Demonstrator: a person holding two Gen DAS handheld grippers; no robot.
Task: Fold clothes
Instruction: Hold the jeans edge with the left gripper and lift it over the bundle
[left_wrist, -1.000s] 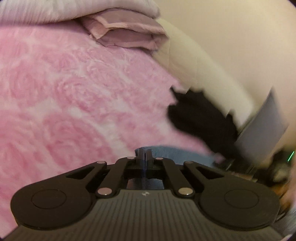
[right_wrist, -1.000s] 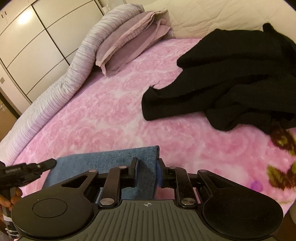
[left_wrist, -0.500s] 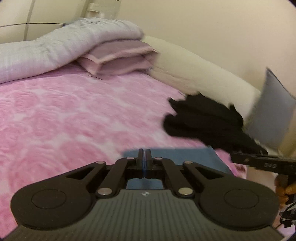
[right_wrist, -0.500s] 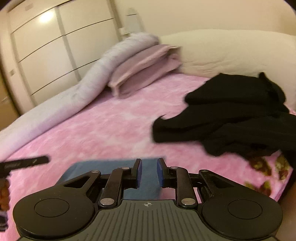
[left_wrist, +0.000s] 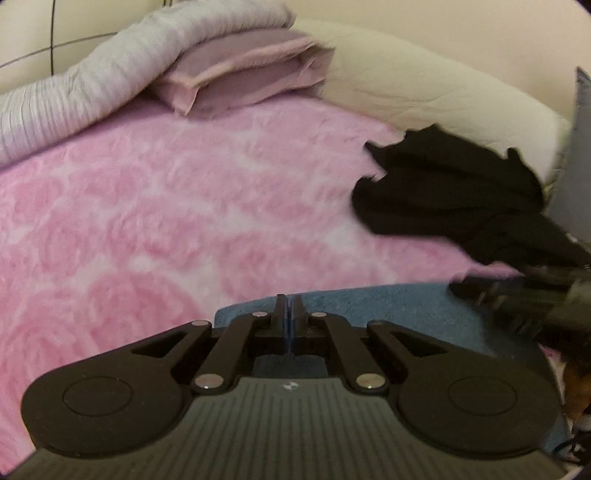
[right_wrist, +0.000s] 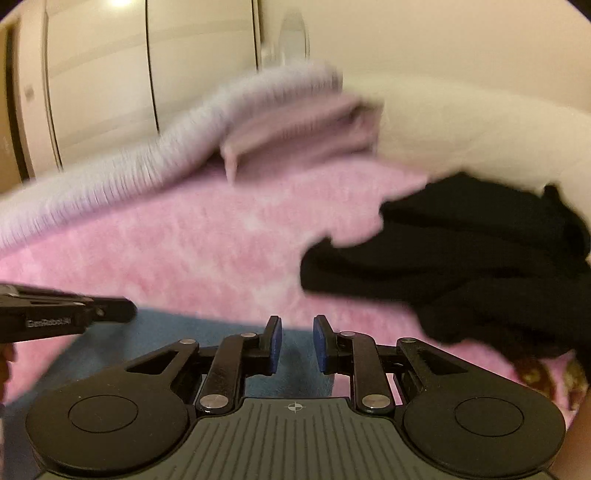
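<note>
A folded blue cloth (left_wrist: 388, 310) lies flat on the pink blanket (left_wrist: 184, 221), just under both grippers. My left gripper (left_wrist: 288, 306) is shut, its tips over the cloth's far edge, and I see no fold pinched between them. From the right wrist view the left gripper (right_wrist: 127, 310) hovers at the blue cloth's (right_wrist: 177, 332) left end. My right gripper (right_wrist: 297, 332) stands open over the right part, with only cloth and blanket showing through the gap. In the left wrist view the right gripper (left_wrist: 458, 288) is a blur. A crumpled black garment (right_wrist: 461, 266) lies beyond, to the right.
Mauve pillows (left_wrist: 240, 77) and a rolled grey duvet (left_wrist: 92, 85) sit at the bed's far side, with a cream bolster (left_wrist: 424, 99) behind the black garment (left_wrist: 461, 199). A grey cushion (left_wrist: 580, 166) stands at the right edge. Wardrobe doors (right_wrist: 110, 74) rise beyond the bed.
The right gripper held a fold of the blue cloth a second ago; now its jaws are apart and the cloth lies flat. Both views have swung and rolled, showing more wall and pillows.
</note>
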